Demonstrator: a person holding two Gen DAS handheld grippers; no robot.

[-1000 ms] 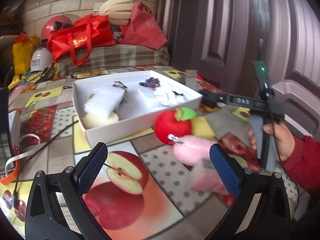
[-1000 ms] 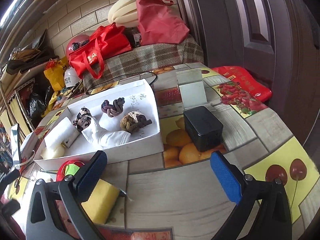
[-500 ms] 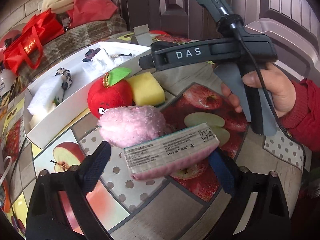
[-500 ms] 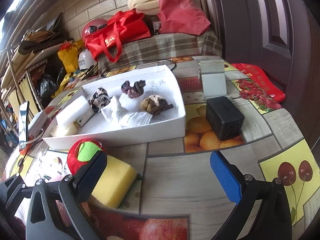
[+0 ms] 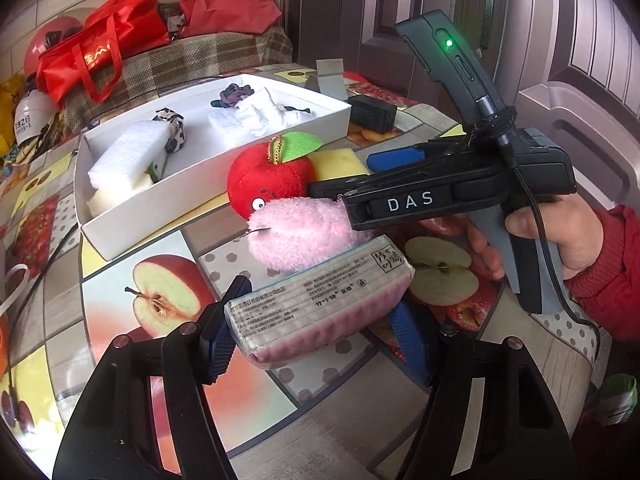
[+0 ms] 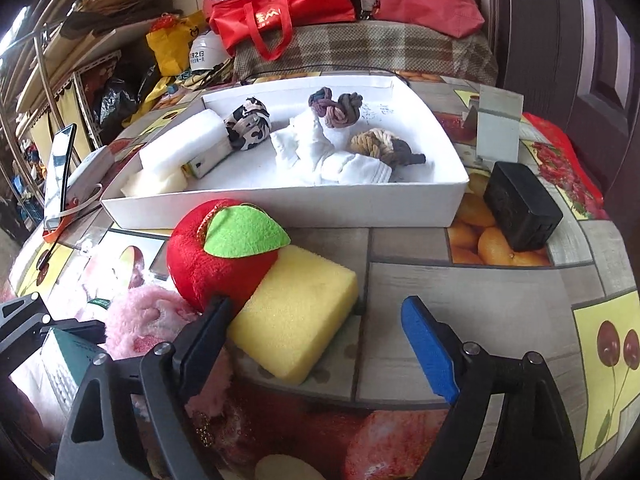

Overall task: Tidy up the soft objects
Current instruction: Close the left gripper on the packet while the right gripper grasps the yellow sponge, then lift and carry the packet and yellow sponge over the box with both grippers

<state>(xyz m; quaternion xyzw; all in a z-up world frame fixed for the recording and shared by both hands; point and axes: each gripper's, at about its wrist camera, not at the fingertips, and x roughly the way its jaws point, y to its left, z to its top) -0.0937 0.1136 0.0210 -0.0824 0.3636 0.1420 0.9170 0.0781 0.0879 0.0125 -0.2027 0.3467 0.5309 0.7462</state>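
Note:
My left gripper (image 5: 316, 336) is shut on a pink tissue pack (image 5: 320, 312) with a printed label. Beyond it lie a pink fluffy toy (image 5: 300, 236), a red plush apple (image 5: 268, 176) and a yellow sponge (image 5: 340, 160). My right gripper (image 6: 316, 336) is open, its fingers on either side of the near end of the yellow sponge (image 6: 296, 316), with the plush apple (image 6: 220, 256) at its left finger. A white tray (image 6: 280, 208) behind holds a white foam block (image 6: 180, 144), knotted cloths and white socks (image 6: 328, 156).
A black box (image 6: 520, 208) stands right of the tray. A grey card stand (image 6: 498, 128) is behind it. Red bags (image 6: 280, 4) lie on a plaid bench at the back. A phone on a stand (image 6: 60, 164) is at the left table edge.
My left gripper has closed on the pink tissue pack. My right gripper has moved down and forward, so that its fingers now straddle the yellow sponge.

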